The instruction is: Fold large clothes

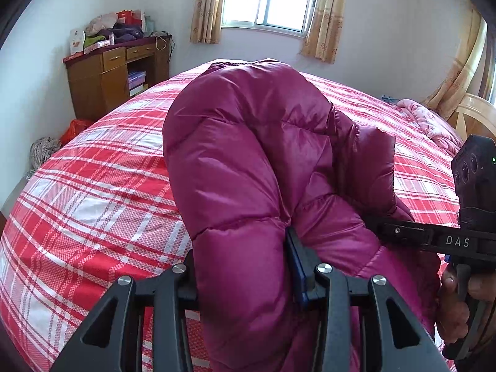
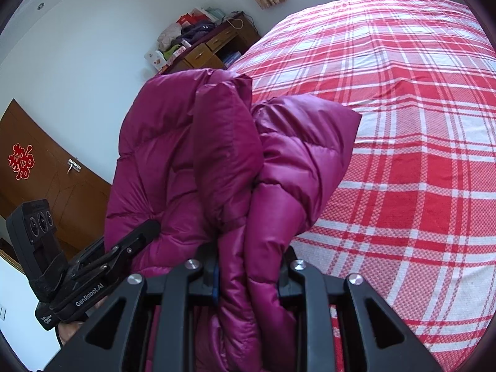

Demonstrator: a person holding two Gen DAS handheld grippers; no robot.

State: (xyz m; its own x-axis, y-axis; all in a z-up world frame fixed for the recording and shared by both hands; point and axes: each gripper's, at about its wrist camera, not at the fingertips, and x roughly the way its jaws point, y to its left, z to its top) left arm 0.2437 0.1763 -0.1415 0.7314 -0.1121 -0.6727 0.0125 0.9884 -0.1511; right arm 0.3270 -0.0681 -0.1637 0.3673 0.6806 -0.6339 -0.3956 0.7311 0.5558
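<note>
Jacket (image 1: 235, 161) hanging bunched over bed (image 1: 93, 192), both tongs (image 1: 245, 279) (image 2: 248, 276) clamping it; slick fabric risking slip.

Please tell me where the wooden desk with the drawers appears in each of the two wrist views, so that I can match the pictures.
Left wrist view: the wooden desk stands at upper left against the wall, beyond the far-left edge of the plaid bed.
Right wrist view: the wooden desk sits at upper centre, above the magenta down jacket.
Shared landmark: the pile of clothes and boxes on the desk top.
</note>
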